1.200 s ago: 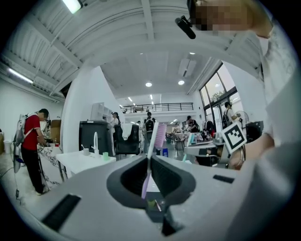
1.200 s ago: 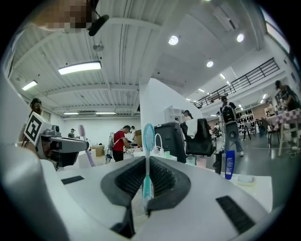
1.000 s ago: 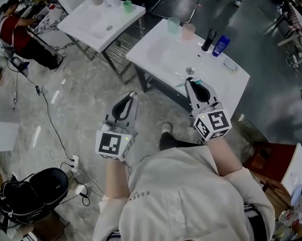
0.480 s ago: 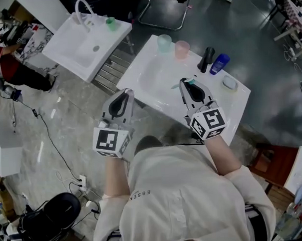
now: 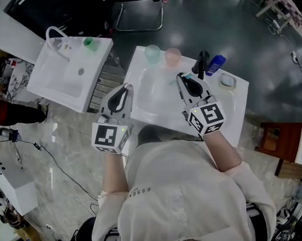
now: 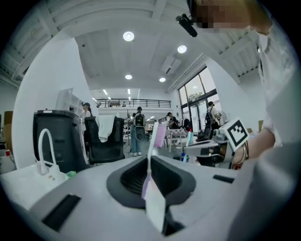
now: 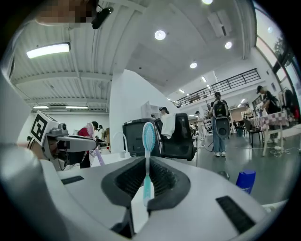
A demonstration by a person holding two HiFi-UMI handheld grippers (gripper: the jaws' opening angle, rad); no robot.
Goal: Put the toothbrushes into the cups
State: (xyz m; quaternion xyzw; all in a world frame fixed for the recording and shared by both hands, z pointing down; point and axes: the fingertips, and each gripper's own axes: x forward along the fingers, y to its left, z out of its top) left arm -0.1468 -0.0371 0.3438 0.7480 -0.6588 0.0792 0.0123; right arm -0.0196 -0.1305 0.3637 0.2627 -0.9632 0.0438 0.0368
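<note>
**Head view:** The white tabletop [image 5: 239, 113] has a basin sunk into it. A pale green cup [image 5: 152, 53] and a pink cup [image 5: 172, 56] stand side by side at its far edge, towards the far left corner. A black bottle [image 5: 202, 63], a blue bottle [image 5: 215, 64] and a small dish [image 5: 227, 81] are further right along that edge. The left claw [image 5: 124, 88] is over the tabletop's left edge. The right claw [image 5: 181, 76] is over the tabletop just right of the basin, with the head of a teal toothbrush [image 5: 187, 77] poking out of its tip. Both cups are empty. A second washbasin [image 5: 54, 84] stands apart beyond the left edge.

**Left gripper view:** The left claw [image 6: 149, 157] is closed down to a narrow slit on the handle of a pink toothbrush [image 6: 158, 136]. The brush stands up out of the jaws with its bristle head on top. The right claw [image 6: 207, 148] shows to the right, with its marker cube beside it.

**Right gripper view:** The right claw [image 7: 146, 162] is likewise pinched tight on the teal toothbrush [image 7: 148, 134], which stands upright with its head above the jaws. The left claw [image 7: 70, 141] shows at the left with the pink toothbrush [image 7: 90, 131] in it. The blue bottle [image 7: 245, 181] is low on the right.
</note>
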